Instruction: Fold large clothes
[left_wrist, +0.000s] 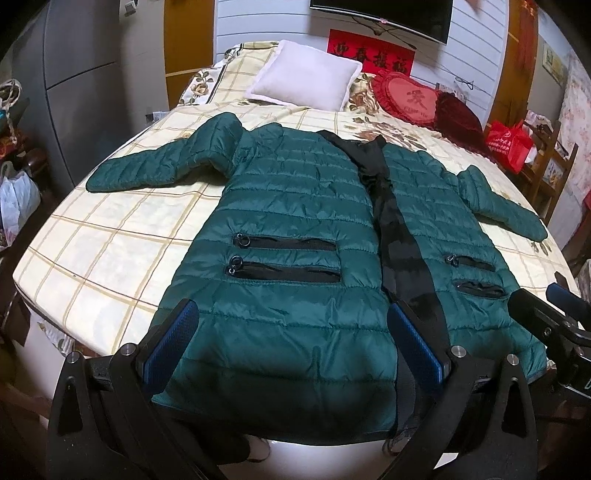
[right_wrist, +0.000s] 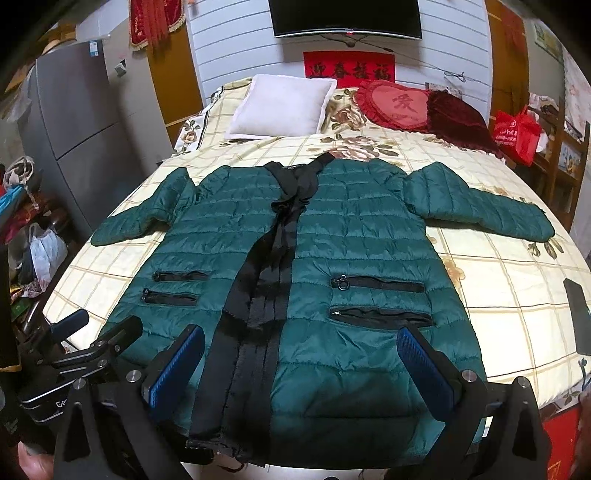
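Two blue-padded fingers of the left hand-held gripper (left_wrist: 291, 332) spread wide in the left wrist view, hovering over the near hem of the green quilted jacket (left_wrist: 295, 206), pinching nothing. Jacket laid flat, front up, on the bed (left_wrist: 110, 236), sleeves stretched out to left and right, black front band (left_wrist: 391, 221) running from collar to hem. Open checked bedspread to the left of the jacket, from the sleeve down to the near edge; less room to the right, where the sleeve end lies near the bed's side. White pillow (left_wrist: 306, 77) and red heart cushion (left_wrist: 410, 98) at the far end, well apart from the collar. Near hem hanging just past the bed's edge, darkened by shadow and hard to make out. Right hand-held gripper (left_wrist: 546, 306) only partly seen at the right edge.

Same jacket (right_wrist: 369, 236) in the right wrist view, right hand-held gripper (right_wrist: 303, 358) likewise spread wide above the hem, empty, one finger each side of the black band's (right_wrist: 266, 280) lower end. Bare bedspread (right_wrist: 517, 280) to the right, with a dark flat object (right_wrist: 578, 317) cut off at the edge, not identifiable. Left hand-held gripper (right_wrist: 96, 328) near the left hem corner, mostly hidden.
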